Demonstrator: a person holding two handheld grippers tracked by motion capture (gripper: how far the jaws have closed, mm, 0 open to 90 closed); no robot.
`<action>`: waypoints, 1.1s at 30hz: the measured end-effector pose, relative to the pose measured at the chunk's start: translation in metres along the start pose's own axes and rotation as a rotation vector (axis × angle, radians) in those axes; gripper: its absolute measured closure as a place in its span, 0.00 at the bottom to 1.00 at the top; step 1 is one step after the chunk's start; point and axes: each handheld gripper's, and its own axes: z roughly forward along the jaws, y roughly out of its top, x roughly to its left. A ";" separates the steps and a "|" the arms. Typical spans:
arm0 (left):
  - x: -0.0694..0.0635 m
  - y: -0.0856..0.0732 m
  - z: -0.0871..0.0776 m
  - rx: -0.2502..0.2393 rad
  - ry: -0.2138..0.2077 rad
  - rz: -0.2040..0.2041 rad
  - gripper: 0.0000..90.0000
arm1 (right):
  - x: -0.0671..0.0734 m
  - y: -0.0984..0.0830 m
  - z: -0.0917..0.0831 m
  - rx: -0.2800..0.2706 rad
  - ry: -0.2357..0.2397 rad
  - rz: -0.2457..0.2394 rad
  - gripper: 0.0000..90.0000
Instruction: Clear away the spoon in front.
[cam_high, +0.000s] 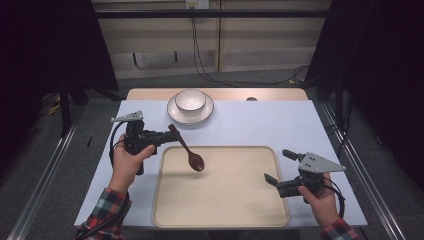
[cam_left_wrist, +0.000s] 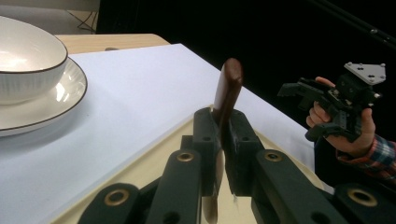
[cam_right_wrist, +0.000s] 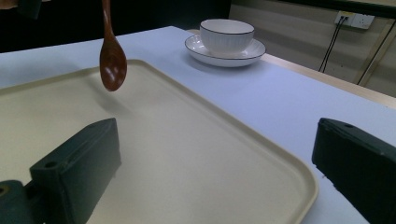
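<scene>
My left gripper (cam_high: 170, 134) is shut on the handle of a dark wooden spoon (cam_high: 190, 152). The spoon slants down to the right, its bowl hanging a little above the upper left part of a beige tray (cam_high: 220, 200). In the left gripper view the handle (cam_left_wrist: 228, 93) stands up between the two closed jaws. The right gripper view has the spoon's bowl (cam_right_wrist: 112, 63) hanging over the tray (cam_right_wrist: 210, 158). My right gripper (cam_high: 280, 166) is open with nothing in it, held over the tray's right edge. The left gripper view catches it (cam_left_wrist: 299, 109) farther off, in a hand.
A white bowl (cam_high: 190, 100) with a dark rim sits on a white plate (cam_high: 175, 115) at the back of the white table cover (cam_high: 280, 125). The wooden table edge (cam_high: 275, 94) runs behind it. Floor and metal rails flank the table.
</scene>
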 end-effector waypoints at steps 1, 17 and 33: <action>-0.001 0.000 -0.001 -0.001 -0.001 0.001 0.94 | 0.000 0.000 0.000 -0.004 -0.003 0.000 0.01; -0.006 -0.008 0.000 0.065 -0.045 -0.020 0.93 | -0.002 0.001 0.006 -0.010 0.002 -0.001 0.01; -0.005 -0.018 0.006 0.133 -0.050 -0.037 0.93 | -0.003 0.004 0.010 -0.014 0.014 -0.005 0.01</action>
